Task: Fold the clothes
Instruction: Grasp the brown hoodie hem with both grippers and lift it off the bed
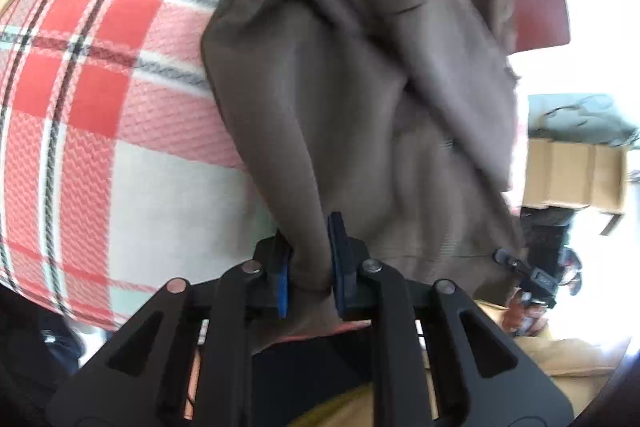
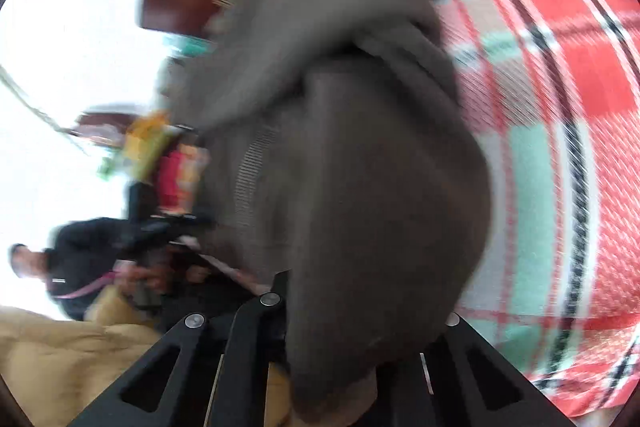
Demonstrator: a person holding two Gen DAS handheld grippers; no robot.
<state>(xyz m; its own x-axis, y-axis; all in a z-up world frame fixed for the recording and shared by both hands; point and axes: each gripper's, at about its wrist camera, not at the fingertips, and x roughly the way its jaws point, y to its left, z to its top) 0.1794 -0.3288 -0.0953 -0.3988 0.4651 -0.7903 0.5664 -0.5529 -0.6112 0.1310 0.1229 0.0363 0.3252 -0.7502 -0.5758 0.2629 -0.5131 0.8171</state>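
A brown-grey sweatshirt lies rumpled and partly folded on a red, white and mint plaid blanket, one thick fold lying diagonally across its body, its near edge bunched and lifted, ribbed hem showing along one side.

Ahead of my left gripper spreads a plaid blanket, red and pink squares crossed by white, mint and dark stripes, its weave a fine zigzag. It covers the whole surface beneath me (what lies under it I cannot tell). Directly on it, straight in front of the left gripper and running away from it, lies a grey-brown garment, crumpled into thick folds. Seen from my right gripper, the same garment fills the view just ahead, with the blanket stretching off to that gripper's right side.
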